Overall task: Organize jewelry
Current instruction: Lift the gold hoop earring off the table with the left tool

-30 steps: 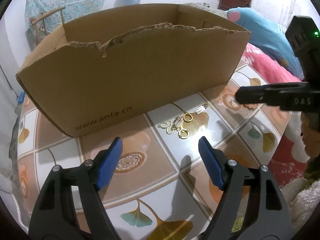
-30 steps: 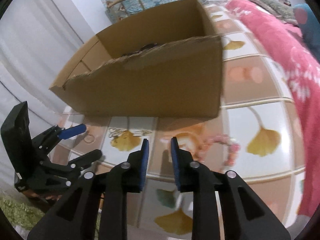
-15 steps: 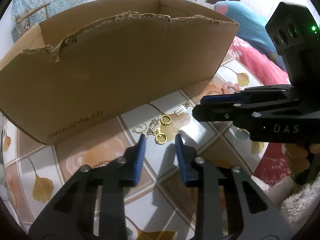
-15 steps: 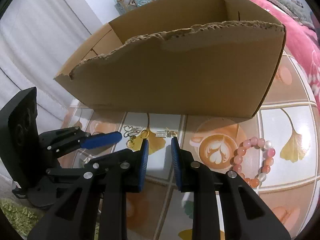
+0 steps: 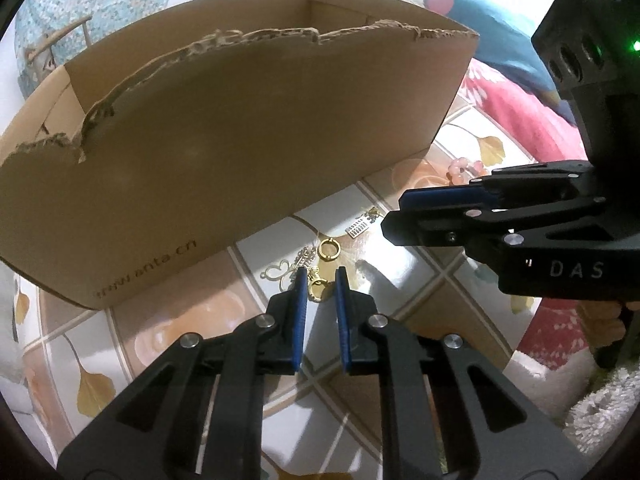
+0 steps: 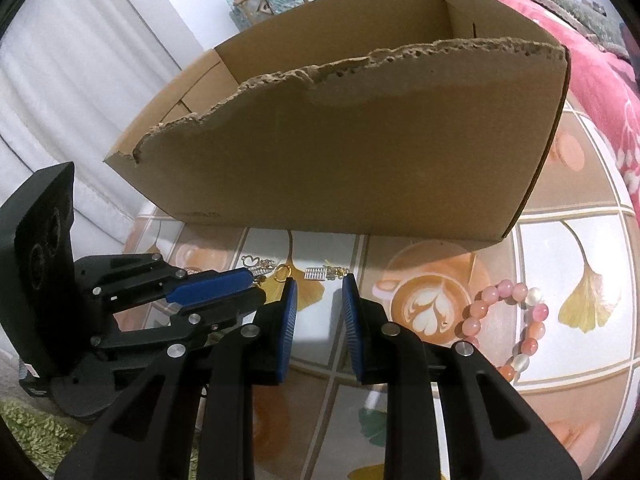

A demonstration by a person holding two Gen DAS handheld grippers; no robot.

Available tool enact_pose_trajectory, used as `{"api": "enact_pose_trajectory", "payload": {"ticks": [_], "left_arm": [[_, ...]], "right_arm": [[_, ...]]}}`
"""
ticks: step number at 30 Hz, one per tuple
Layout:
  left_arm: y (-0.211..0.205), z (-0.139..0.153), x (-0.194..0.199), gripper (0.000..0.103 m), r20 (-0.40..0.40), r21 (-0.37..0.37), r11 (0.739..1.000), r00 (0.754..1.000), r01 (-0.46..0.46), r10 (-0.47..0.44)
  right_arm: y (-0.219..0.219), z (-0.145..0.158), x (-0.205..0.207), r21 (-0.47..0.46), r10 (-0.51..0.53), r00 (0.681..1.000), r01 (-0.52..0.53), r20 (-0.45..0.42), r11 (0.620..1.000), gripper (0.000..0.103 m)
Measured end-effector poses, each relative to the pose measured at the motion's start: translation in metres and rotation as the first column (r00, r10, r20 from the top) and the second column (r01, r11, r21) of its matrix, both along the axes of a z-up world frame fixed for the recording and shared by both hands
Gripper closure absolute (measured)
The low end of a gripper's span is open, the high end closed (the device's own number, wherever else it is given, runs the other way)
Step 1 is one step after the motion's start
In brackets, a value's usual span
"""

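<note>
Small jewelry lies on the tiled table in front of a torn cardboard box (image 5: 240,140) (image 6: 340,152). There is a gold ring (image 5: 329,249) (image 6: 282,273), a silver bar charm (image 5: 357,229) (image 6: 316,273) and a heart-outline piece (image 5: 276,271). My left gripper (image 5: 320,280) (image 6: 256,290) is down at the table, its jaws closing around a second gold earring (image 5: 319,290), with a sliver of gap left. My right gripper (image 6: 319,284) (image 5: 394,216) hovers just right of the charms, its jaws narrowly apart with nothing between them. A pink bead bracelet (image 6: 508,320) (image 5: 464,166) lies further right.
The box's tall wall blocks the way just beyond the jewelry. A pink blanket (image 6: 600,92) and a blue cushion (image 5: 500,40) lie at the right. A white curtain (image 6: 80,100) hangs at the left, and green rug (image 6: 28,432) shows below the table's edge.
My left gripper's jaws have narrowed from wide apart to a small gap, and it has moved forward onto the gold earrings. The right gripper's narrow gap is unchanged.
</note>
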State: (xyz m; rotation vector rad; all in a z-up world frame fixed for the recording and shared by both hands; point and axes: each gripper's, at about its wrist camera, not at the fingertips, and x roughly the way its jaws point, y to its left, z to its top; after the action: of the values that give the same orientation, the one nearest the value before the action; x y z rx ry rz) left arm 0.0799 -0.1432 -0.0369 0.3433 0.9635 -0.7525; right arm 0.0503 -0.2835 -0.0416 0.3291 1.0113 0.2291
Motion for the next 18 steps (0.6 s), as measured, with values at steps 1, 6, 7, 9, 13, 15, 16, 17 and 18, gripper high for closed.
{"api": "enact_pose_trajectory", "payload": {"ticks": [1,6,7,9,13,15,16,17,18], "left_arm": [[-0.001,0.0,-0.001,0.093,0.012,0.009,1.0,1.0,0.001,-0.001],[0.003,0.0,-0.002,0.093,0.003,0.003,1.0,1.0,-0.007,0.007],[0.006,0.0,-0.002,0.093,0.002,0.005,1.0,1.0,-0.012,0.012],[0.013,0.0,-0.003,0.093,0.0,0.009,1.0,1.0,-0.019,0.019],[0.024,0.0,-0.003,0.093,-0.005,0.014,0.999,0.999,-0.05,0.05],[0.029,0.0,-0.003,0.093,-0.01,0.01,0.998,0.998,-0.062,0.062],[0.031,0.0,-0.003,0.093,-0.011,0.009,0.998,0.998,-0.064,0.064],[0.033,0.0,-0.004,0.093,-0.009,0.009,0.998,0.998,-0.065,0.065],[0.034,0.0,-0.004,0.093,-0.007,0.01,0.998,0.998,-0.065,0.065]], "right_arm": [[0.001,0.001,0.0,-0.001,0.002,1.0,-0.002,0.003,1.0,0.079],[0.007,0.005,0.001,-0.019,0.029,0.999,-0.028,0.023,0.999,0.08],[0.009,0.006,0.002,-0.024,0.04,0.999,-0.04,0.028,0.999,0.08],[0.015,0.007,0.003,-0.027,0.064,0.997,-0.063,0.035,0.998,0.08],[0.028,0.005,0.009,-0.024,0.11,0.994,-0.109,0.029,0.994,0.08],[0.035,0.003,0.013,-0.036,0.125,0.992,-0.124,0.023,0.992,0.08],[0.038,0.002,0.015,-0.049,0.132,0.991,-0.131,0.019,0.99,0.08],[0.041,0.001,0.017,-0.062,0.137,0.99,-0.136,0.015,0.989,0.08],[0.042,0.0,0.018,-0.072,0.142,0.99,-0.141,0.012,0.987,0.08]]}}
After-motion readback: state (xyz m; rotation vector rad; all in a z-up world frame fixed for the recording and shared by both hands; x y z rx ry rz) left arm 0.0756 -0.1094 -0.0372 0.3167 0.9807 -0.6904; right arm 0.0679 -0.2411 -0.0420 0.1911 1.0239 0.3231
